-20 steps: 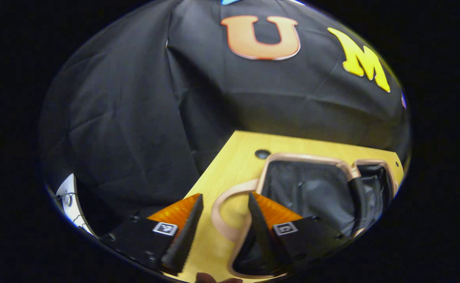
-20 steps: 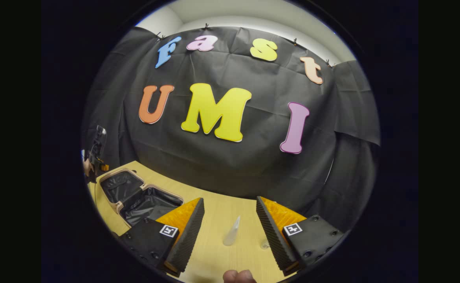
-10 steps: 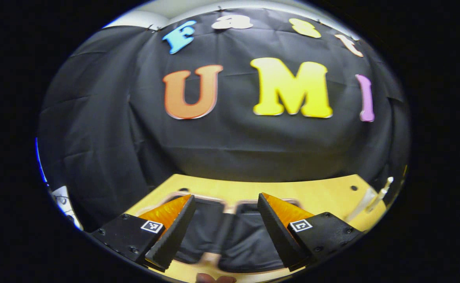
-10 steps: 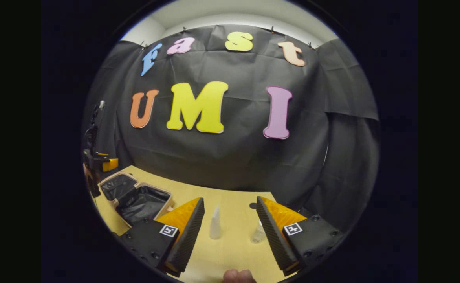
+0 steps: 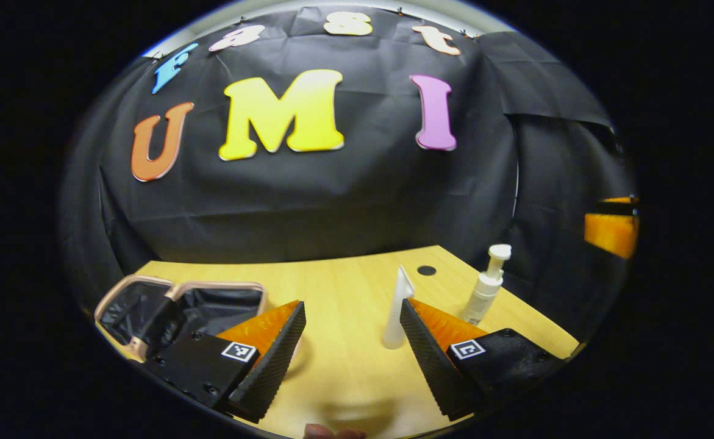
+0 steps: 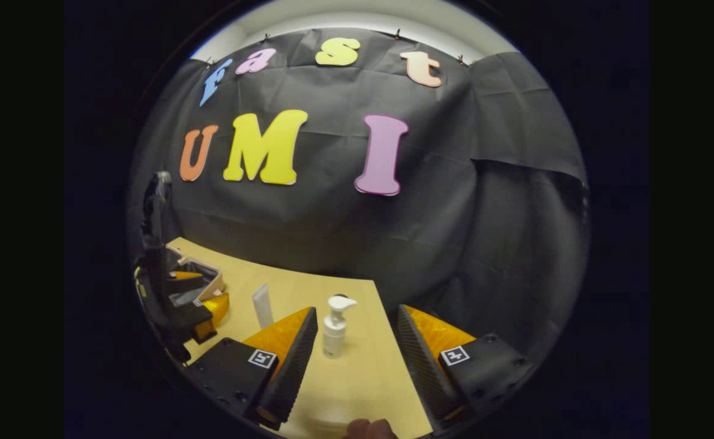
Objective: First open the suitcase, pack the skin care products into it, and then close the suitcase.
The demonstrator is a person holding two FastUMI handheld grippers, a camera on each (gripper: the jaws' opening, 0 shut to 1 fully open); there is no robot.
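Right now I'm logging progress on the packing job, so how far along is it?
Done: the suitcase lies open on the table, its dark lining showing. In hand: nothing yet; the left tongs and right tongs are both open and empty, facing the products. Left: the white tube and pump bottle stand on the table unpacked, then the suitcase needs closing.

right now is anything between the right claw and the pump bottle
Nothing visible is. In the right gripper view the pump bottle stands upright on bare table just ahead of the open right claw, toward its left finger. The white tube stands farther left, out of the path.
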